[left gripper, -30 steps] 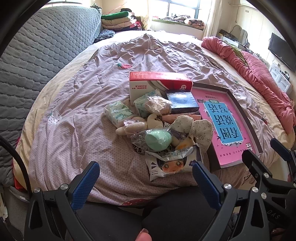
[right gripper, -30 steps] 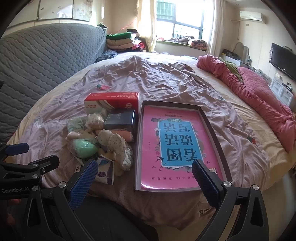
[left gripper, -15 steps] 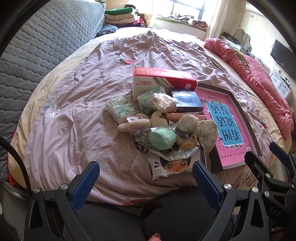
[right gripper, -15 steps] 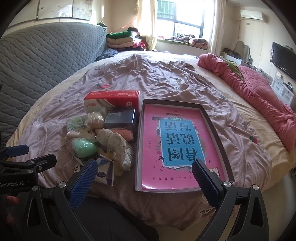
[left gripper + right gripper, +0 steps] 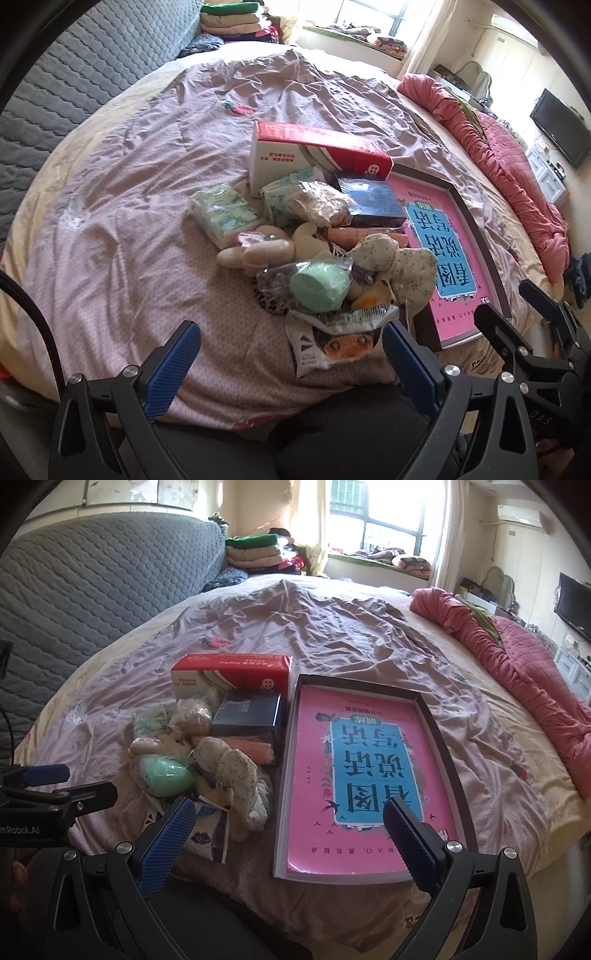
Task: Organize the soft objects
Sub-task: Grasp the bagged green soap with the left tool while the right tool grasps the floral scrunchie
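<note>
Left gripper (image 5: 291,354) spread wide, holding nothing, near edge of bed (image 5: 122,229). Just beyond: heap of soft toys (image 5: 332,269), green pouch (image 5: 319,286), tissue packs (image 5: 223,214), red box (image 5: 314,155) farther. Right of heap, touching: pink tray (image 5: 365,775). Right gripper (image 5: 286,834) likewise wide, empty, over tray's near edge.

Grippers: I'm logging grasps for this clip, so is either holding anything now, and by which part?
Nothing is held. The left gripper and right gripper are both open, short of the pile.
</note>
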